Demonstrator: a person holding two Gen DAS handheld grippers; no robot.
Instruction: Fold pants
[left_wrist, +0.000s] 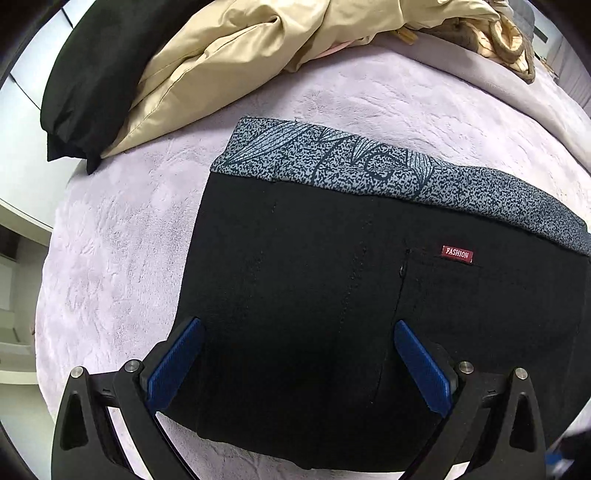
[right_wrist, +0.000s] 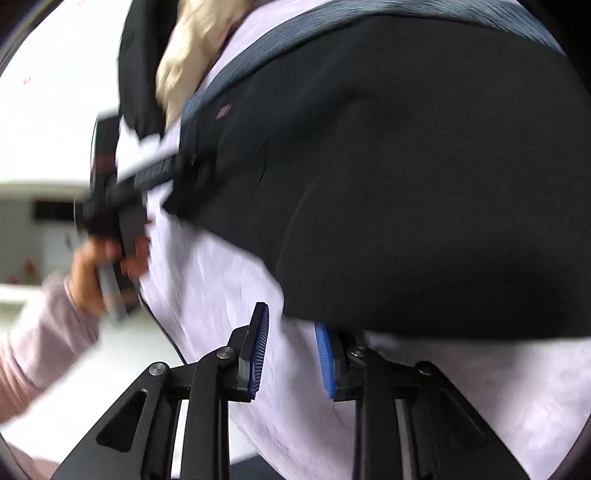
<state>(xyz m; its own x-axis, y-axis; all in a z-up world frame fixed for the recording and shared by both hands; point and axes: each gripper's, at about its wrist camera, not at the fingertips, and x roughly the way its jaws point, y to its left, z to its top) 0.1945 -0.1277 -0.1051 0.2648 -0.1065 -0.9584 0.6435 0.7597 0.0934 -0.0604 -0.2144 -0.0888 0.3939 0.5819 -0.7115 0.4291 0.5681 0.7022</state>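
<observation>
Pale lilac fleece blanket (left_wrist: 122, 236) covers a bed; white room beyond, blurred. The black pants (left_wrist: 295, 295) lie flat on the blanket, grey patterned waistband (left_wrist: 369, 173) at the far edge, red FASHION tag (left_wrist: 457, 254) just below the band. Beyond the waistband sit a beige quilted cover (left_wrist: 229, 55) and a black pillow (left_wrist: 92, 81), apart from the pants.

Left gripper (left_wrist: 297, 362) points steeply down over the pants' near end, jaws wide apart, blue pads (left_wrist: 173, 365) clear of the cloth, nothing held. Right gripper (right_wrist: 291, 354) sits at the pants' near edge over bare blanket, jaws partly apart, nothing visibly between them; view is motion-blurred. In that view a hand (right_wrist: 96, 273) in a pink sleeve (right_wrist: 44, 332) carries the left gripper at the pants' side.

Risks, as I judge:
- the right gripper may pinch blanket instead of pants, since its pads are over fleece
- a grab on only the top layer would make the fold skew
- uneven lifts could drag the pants toward the beige cover
- black on black hides seams, so an edge is easily misjudged
</observation>
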